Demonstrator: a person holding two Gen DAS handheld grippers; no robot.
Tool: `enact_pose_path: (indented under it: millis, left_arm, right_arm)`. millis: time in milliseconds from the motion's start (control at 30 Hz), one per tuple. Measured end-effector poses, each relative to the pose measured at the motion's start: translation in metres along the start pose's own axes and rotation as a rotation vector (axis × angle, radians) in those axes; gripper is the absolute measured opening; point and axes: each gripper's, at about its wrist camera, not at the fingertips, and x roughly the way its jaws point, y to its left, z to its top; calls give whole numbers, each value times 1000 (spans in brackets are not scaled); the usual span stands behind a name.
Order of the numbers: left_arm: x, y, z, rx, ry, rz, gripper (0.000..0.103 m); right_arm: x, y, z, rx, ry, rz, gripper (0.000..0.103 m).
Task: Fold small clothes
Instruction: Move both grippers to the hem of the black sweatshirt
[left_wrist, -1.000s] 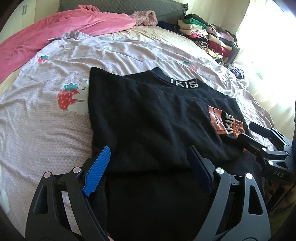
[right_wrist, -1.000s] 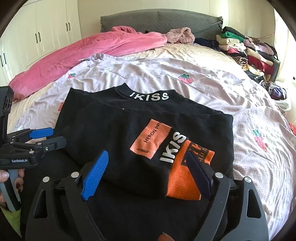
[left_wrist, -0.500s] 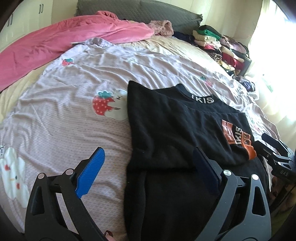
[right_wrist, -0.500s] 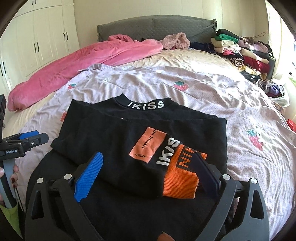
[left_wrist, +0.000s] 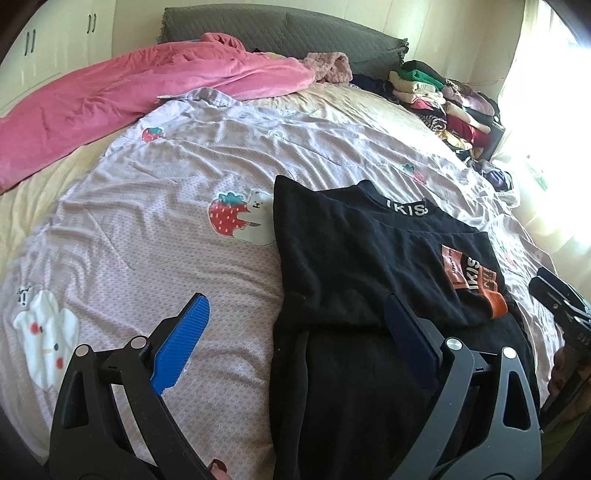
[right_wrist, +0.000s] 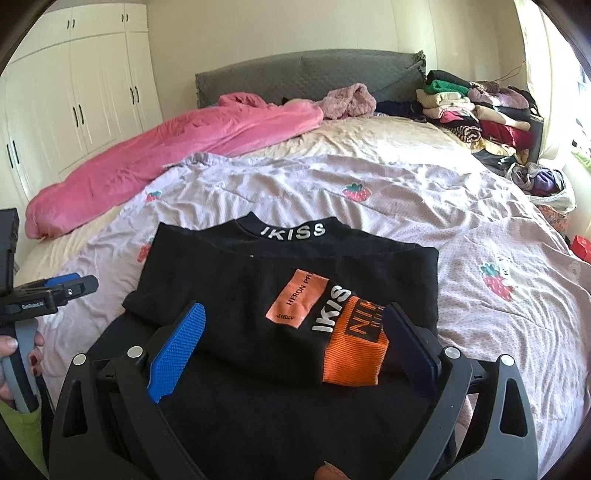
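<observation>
The left gripper (left_wrist: 295, 328) hangs with its jaws spread wide and nothing between them; its blue ribbed pad (left_wrist: 183, 341) hovers over bare bedding, its dark pad (left_wrist: 408, 339) over the near left edge of the black sweatshirt (left_wrist: 369, 266). The right gripper (right_wrist: 291, 336) is likewise wide open and empty, its two pads straddling the folded-over sleeve with the orange ribbed cuff (right_wrist: 352, 358) and the orange patch (right_wrist: 295, 297).

The black sweatshirt (right_wrist: 258, 280), with white "IKISS" lettering on its collar, lies partly folded just ahead of both grippers, flat on the pale lilac bedspread printed with strawberries (left_wrist: 147, 240).

Beyond it, farther from the grippers, a rumpled pink fleece blanket (right_wrist: 166, 144) lies along the left of the bed toward the grey quilted headboard (right_wrist: 303, 77). A stack of folded clothes in mixed colours (right_wrist: 476, 110) sits at the far right corner. White wardrobe doors (right_wrist: 74, 96) stand at the far left.
</observation>
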Motion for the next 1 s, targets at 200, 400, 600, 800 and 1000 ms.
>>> enact_pose_path:
  millis: [200,400,600,800,1000]
  left_arm:
    - [-11,-4,-5,12,-15,-6,93]
    - [-23,-5,-10,26,-27,-10,93]
    - [-34,0,-14,24,-39,-6,93]
    - [-43,7,-21,24,-36,-2,93]
    - [-48,10,-36,38,-14,4,93]
  right_arm:
    - [-19,-4,-7,24,-24,3,97]
    - [-39,-4,-16,38,-36,9,97]
    - [-54,-2,-23,39,-41,15,97]
    - [-65,1,-31,27,-31,9,97]
    - [-76,-1,-47,16,-9,-18,97]
